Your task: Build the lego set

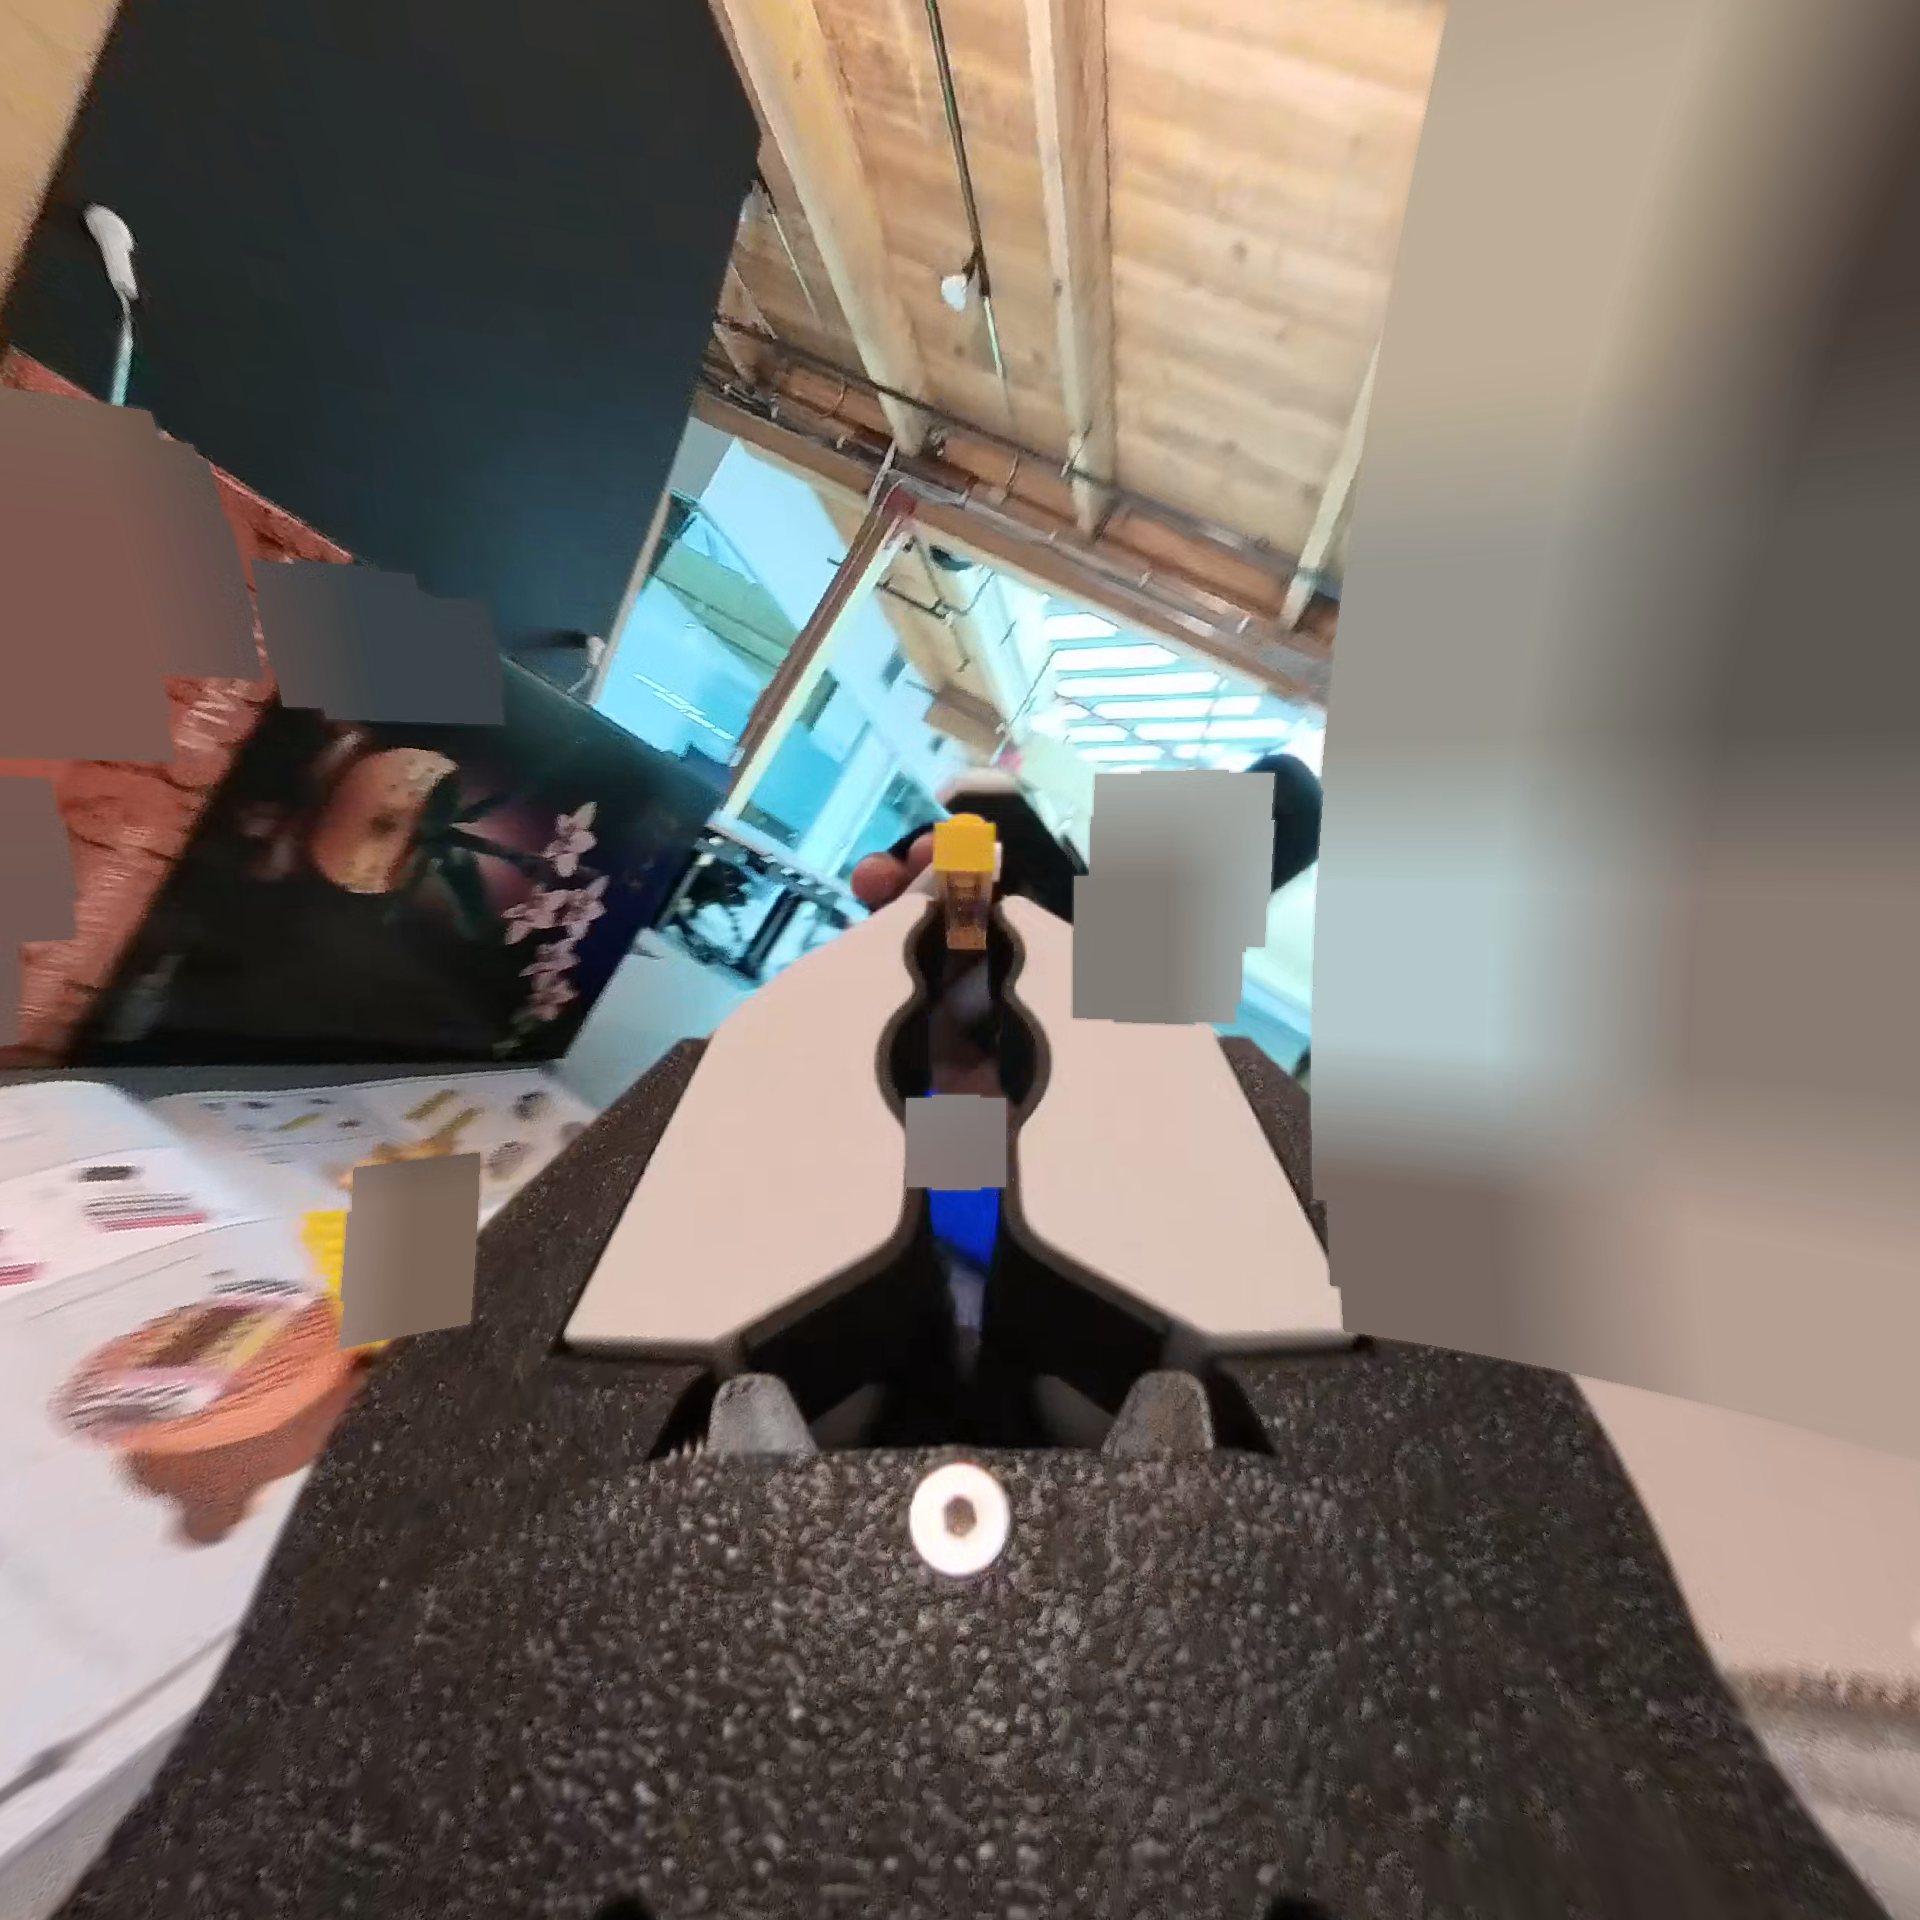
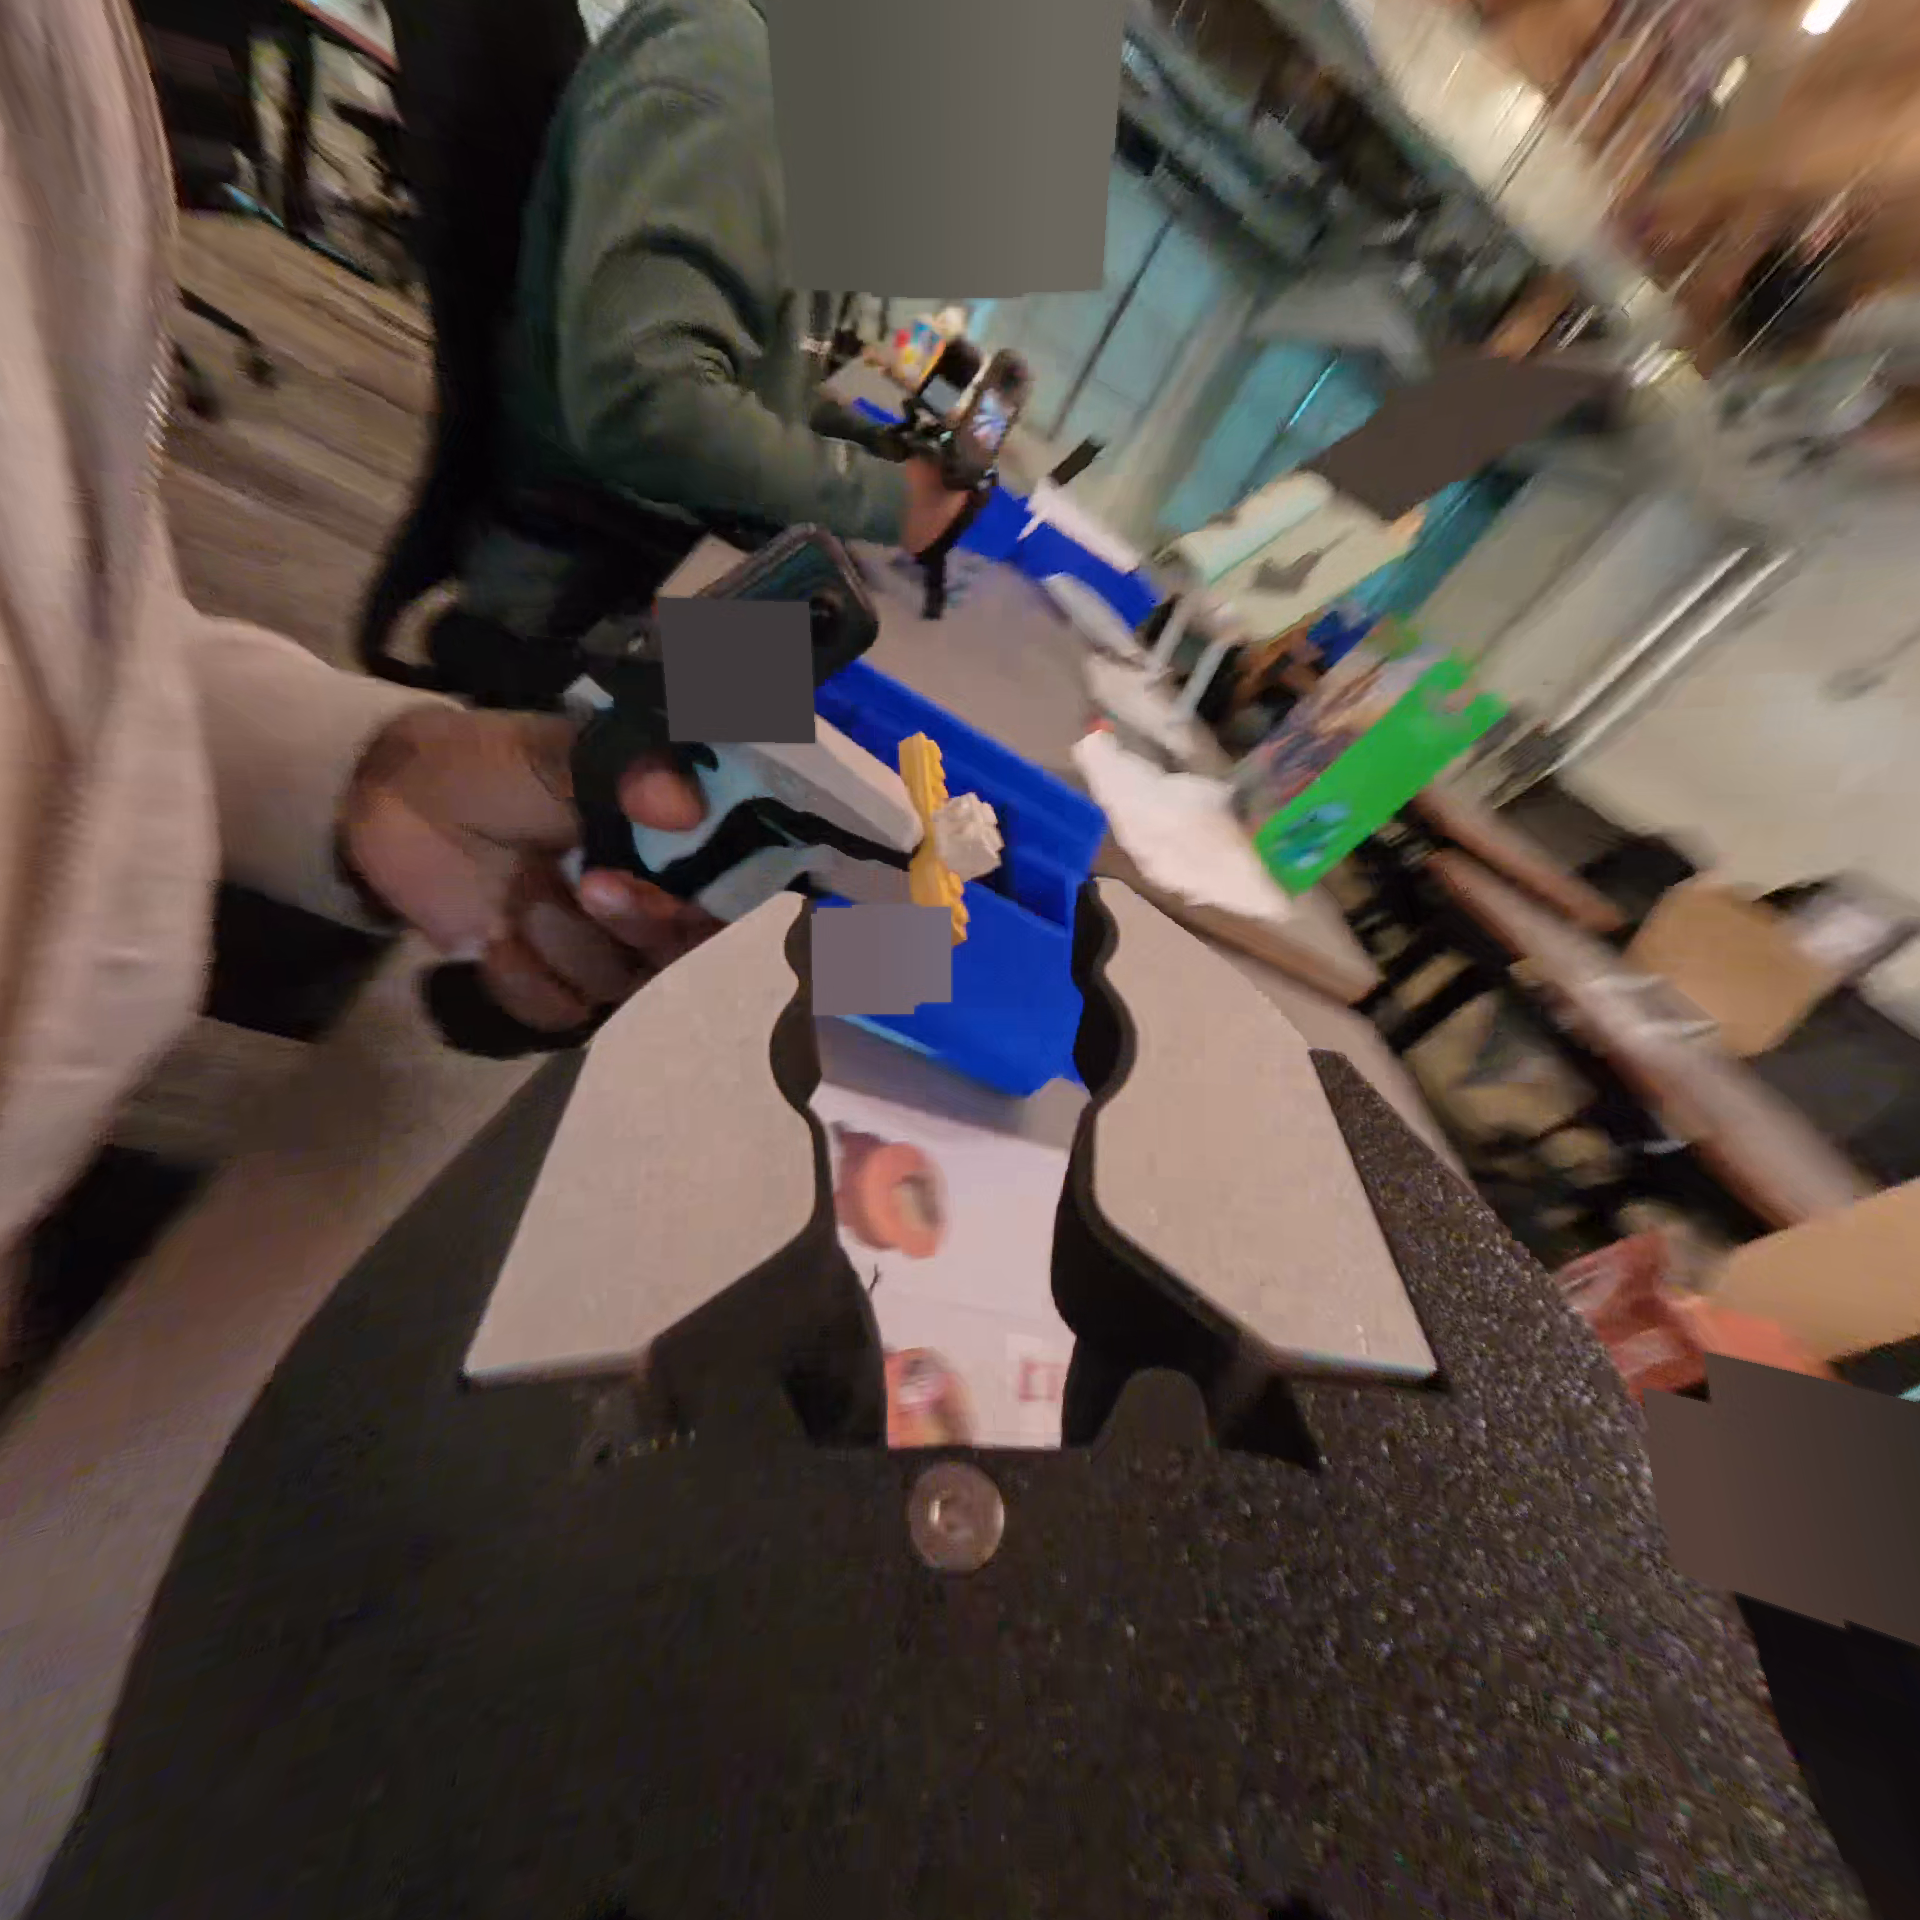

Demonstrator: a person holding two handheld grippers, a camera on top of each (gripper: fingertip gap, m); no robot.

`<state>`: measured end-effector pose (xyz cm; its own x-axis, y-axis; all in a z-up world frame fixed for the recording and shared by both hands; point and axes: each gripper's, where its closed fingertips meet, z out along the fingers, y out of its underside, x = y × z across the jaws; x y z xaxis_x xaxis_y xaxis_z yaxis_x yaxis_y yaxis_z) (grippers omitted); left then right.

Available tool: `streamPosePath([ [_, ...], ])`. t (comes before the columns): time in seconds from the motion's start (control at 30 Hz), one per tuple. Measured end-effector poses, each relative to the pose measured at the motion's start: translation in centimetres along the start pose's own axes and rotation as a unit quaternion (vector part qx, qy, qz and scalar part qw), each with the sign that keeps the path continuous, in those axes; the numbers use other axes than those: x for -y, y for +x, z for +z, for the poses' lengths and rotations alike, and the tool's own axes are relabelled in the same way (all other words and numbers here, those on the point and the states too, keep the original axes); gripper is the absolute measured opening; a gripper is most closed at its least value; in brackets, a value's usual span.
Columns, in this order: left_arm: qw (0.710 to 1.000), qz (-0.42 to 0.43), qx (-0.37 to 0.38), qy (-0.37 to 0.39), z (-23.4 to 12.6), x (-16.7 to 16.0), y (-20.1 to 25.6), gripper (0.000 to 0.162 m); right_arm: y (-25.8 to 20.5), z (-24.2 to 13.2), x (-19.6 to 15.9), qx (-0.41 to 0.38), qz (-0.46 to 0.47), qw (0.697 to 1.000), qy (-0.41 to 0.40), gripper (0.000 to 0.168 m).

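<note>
My left gripper [image 1: 964,920] is shut on a thin yellow lego assembly [image 1: 964,852], held upright at its fingertips and raised in the air. In the right wrist view the same left gripper [image 2: 899,844] is held by a hand [image 2: 468,831]. There the yellow assembly [image 2: 923,779] stands on edge with a small white piece [image 2: 968,831] stuck on its side. My right gripper [image 2: 945,909] is open and empty, just below and in front of the yellow assembly, not touching it.
An open instruction booklet [image 1: 156,1174], a terracotta-coloured round lego build [image 1: 197,1392] and the set's box [image 1: 364,883] lie to the left. A blue bin [image 2: 997,987] sits behind the grippers. Another person in a green jacket [image 2: 644,312] works beyond.
</note>
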<state>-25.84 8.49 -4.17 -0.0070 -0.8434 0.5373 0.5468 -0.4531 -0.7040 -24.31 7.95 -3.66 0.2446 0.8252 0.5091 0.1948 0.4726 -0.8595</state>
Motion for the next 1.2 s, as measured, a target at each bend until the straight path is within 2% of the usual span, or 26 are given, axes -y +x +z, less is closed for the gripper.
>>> streamPosePath([
  [0.1, 0.996, -0.086, -0.009, 0.031, 1.4, 0.7, 0.1, 0.006, 0.4, 0.3, 0.7, -0.032, -0.079, 0.996, -0.002, 0.044],
  [0.23, 0.991, -0.131, -0.014, 0.031, 2.9, -0.1, 0.7, 0.007, 0.9, 0.3, 0.2, -0.034, -0.131, 0.990, -0.038, 0.042],
  [0.37, 0.987, -0.160, -0.017, 0.019, 3.7, -1.1, 1.1, 0.007, 1.1, -0.6, 0.3, -0.032, -0.153, 0.987, -0.039, 0.025],
  [0.5, 0.989, -0.148, -0.015, -0.007, 4.2, -2.0, 1.6, 0.007, 0.9, -1.8, 0.4, -0.025, -0.122, 0.992, -0.032, 0.019],
  [0.8, 0.993, -0.115, 0.001, -0.037, 5.0, -3.3, 1.8, 0.007, 0.6, -3.1, 0.0, -0.020, -0.089, 0.995, -0.036, 0.018],
  [1.0, 0.994, -0.088, -0.020, -0.053, 5.5, -3.2, 2.2, 0.008, 1.0, -3.6, 0.4, -0.066, -0.099, 0.993, -0.003, 0.018],
  [1.2, 0.996, -0.043, -0.033, -0.072, 5.6, -3.6, 2.2, 0.008, 0.8, -3.8, 0.2, -0.077, -0.081, 0.994, 0.013, 0.018],
])
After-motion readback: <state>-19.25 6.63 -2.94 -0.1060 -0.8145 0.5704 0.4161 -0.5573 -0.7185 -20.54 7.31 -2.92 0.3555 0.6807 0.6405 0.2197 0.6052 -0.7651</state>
